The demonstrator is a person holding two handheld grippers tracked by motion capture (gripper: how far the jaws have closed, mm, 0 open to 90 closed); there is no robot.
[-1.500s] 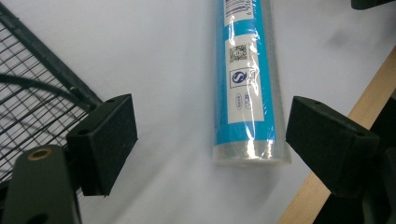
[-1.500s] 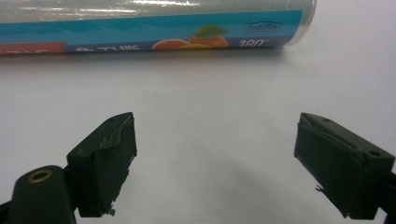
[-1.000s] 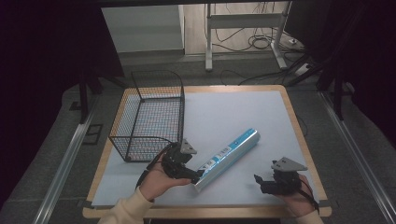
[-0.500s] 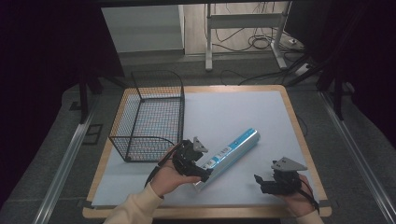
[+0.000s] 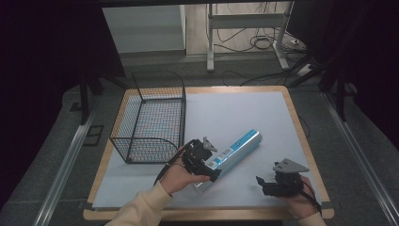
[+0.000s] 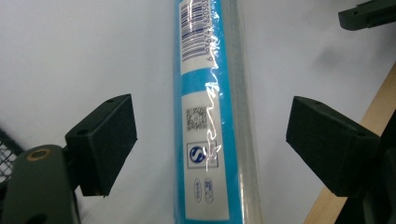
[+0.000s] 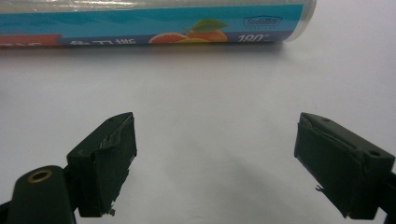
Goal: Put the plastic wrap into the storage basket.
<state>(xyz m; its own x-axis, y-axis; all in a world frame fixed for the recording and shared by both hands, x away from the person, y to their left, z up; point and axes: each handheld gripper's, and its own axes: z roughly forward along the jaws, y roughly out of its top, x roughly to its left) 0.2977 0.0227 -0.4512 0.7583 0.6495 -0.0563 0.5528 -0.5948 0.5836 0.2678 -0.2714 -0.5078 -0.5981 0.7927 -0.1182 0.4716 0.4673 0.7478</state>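
High view: my left gripper (image 5: 203, 162) sits over the lower end of the blue roll (image 5: 233, 153), which lies flat on the white counter (image 5: 235, 113), slanting from 7 toward 1 o'clock, just right of the wire basket (image 5: 150, 117). Left gripper view: my fingers (image 6: 105, 140) are spread wide on either side of the roll, not touching it. My right gripper (image 5: 277, 181), at 5 o'clock from the roll, also has its fingers (image 7: 105, 161) wide apart, holding nothing, over bare counter.

Both grippers black, square padded jaws, brass-coloured screw at the left jaw base. Grey three-cornered plate (image 5: 290, 166) tops the right one. Left sleeve (image 5: 141, 209) cream.
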